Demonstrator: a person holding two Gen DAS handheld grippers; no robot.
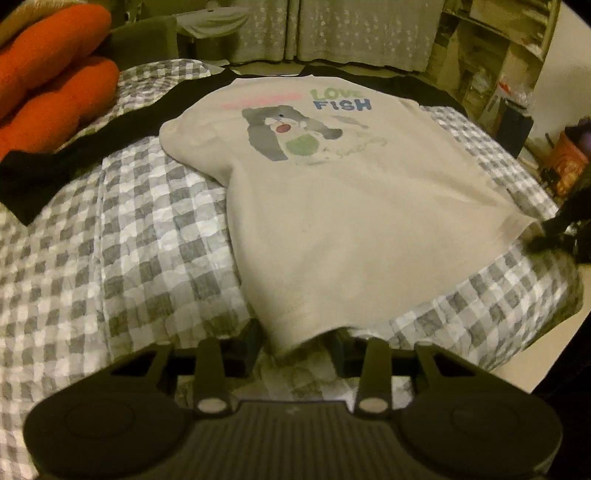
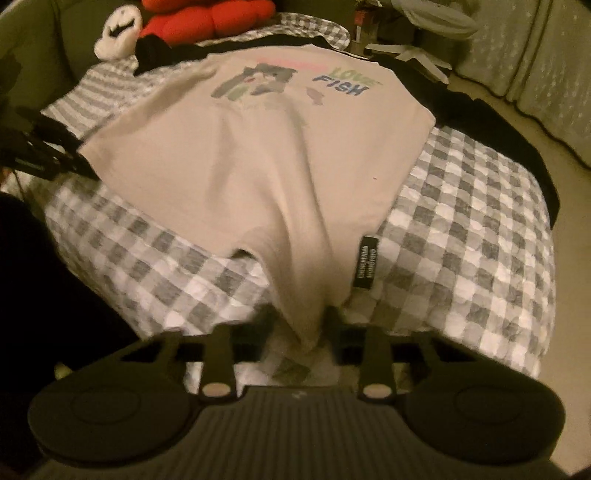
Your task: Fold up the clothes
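Observation:
A beige T-shirt with black sleeves and a "LOVE FISH" bear print lies spread face up on a grey checked quilt. My left gripper is shut on the shirt's bottom hem at one corner. My right gripper is shut on the other hem corner of the shirt, near a black label; the cloth is pulled into a ridge toward it. The right gripper also shows at the right edge of the left wrist view, and the left gripper at the left edge of the right wrist view.
Red cushions lie at the bed's far left, with a white plush toy beside them. Curtains hang behind the bed. Shelves with boxes stand at the right. The bed edge drops to a pale floor.

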